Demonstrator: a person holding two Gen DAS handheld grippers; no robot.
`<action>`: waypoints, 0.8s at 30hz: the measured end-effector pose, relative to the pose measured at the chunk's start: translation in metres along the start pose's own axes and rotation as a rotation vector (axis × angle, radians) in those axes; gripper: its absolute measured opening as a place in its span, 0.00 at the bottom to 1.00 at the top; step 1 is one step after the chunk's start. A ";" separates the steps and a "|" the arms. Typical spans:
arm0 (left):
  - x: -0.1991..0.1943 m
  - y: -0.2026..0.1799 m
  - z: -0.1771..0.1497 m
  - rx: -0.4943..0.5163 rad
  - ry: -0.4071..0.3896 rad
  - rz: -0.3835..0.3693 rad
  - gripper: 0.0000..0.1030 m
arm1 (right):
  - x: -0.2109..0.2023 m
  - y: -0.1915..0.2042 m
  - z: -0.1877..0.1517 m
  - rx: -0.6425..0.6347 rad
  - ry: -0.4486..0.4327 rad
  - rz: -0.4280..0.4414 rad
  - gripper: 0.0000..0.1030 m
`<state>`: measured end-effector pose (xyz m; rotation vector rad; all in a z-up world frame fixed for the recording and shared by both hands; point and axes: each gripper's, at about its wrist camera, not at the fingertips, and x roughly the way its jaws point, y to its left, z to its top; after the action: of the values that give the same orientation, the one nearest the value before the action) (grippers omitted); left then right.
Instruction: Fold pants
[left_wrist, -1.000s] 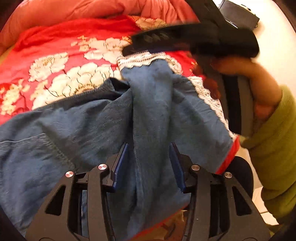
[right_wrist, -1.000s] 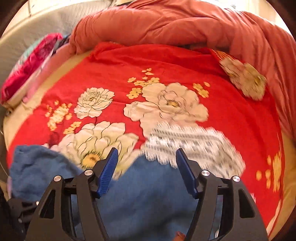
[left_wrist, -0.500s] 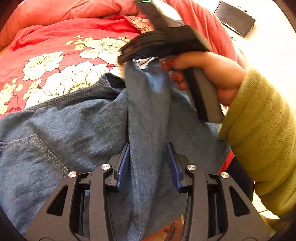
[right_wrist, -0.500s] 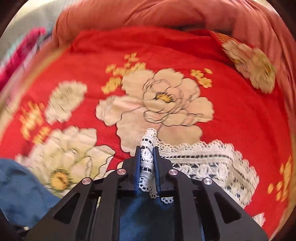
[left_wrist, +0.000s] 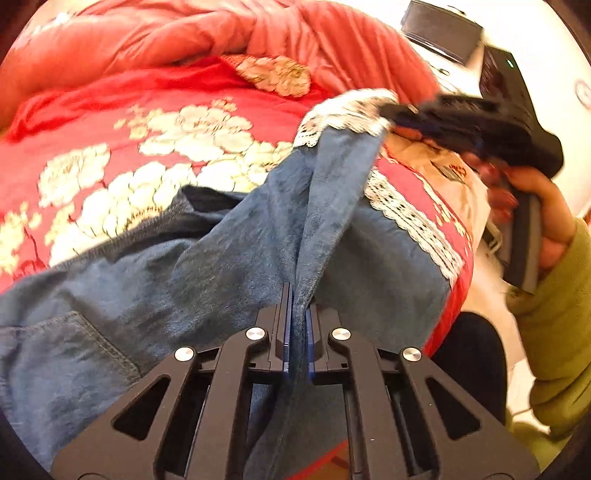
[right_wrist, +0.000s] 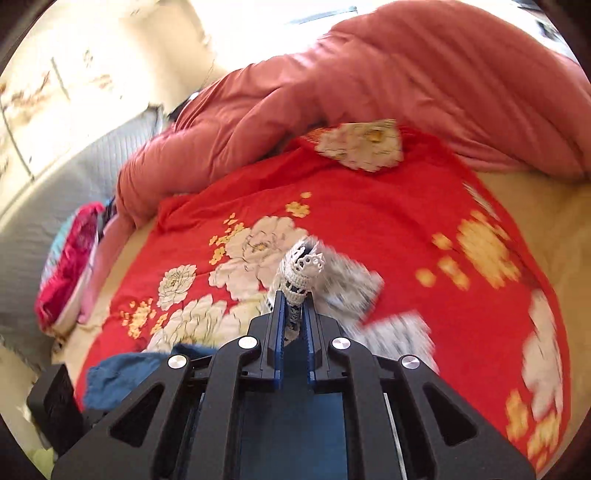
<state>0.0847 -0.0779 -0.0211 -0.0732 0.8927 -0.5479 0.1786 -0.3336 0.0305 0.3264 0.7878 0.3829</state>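
Note:
Blue denim pants (left_wrist: 221, 266) with a white lace hem (left_wrist: 343, 110) lie across a red flowered bedspread (left_wrist: 110, 110). My left gripper (left_wrist: 298, 291) is closing, its pads pressing on a raised fold of the denim leg. My right gripper (left_wrist: 395, 114), held by a hand (left_wrist: 535, 195), pulls the lace hem up and to the right, so the leg stretches between the two. In the right wrist view the right gripper (right_wrist: 293, 295) is closing on the bunched lace hem (right_wrist: 303, 266), and a blue patch of the pants (right_wrist: 122, 373) shows at lower left.
A pink quilt (right_wrist: 406, 74) is heaped at the back of the bed. A pink and red cloth pile (right_wrist: 70, 266) lies by the grey headboard (right_wrist: 55, 184). A green sleeve (left_wrist: 554, 314) and a dark device (left_wrist: 439, 29) are at the right.
The left gripper has shut on the denim fold. The right gripper shut on the lace hem, then swung it up and to the right, away from the left gripper.

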 end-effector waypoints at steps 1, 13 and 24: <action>-0.002 -0.003 -0.001 0.025 0.003 -0.001 0.02 | -0.013 -0.009 -0.012 0.034 -0.004 -0.002 0.08; 0.011 -0.031 -0.023 0.134 0.047 0.003 0.02 | -0.051 -0.059 -0.105 0.233 0.071 -0.006 0.11; 0.003 -0.039 -0.021 0.168 0.036 0.012 0.01 | -0.046 -0.076 -0.104 0.268 0.051 -0.015 0.11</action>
<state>0.0539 -0.1092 -0.0260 0.0947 0.8782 -0.6124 0.0888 -0.4062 -0.0415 0.5624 0.8933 0.2723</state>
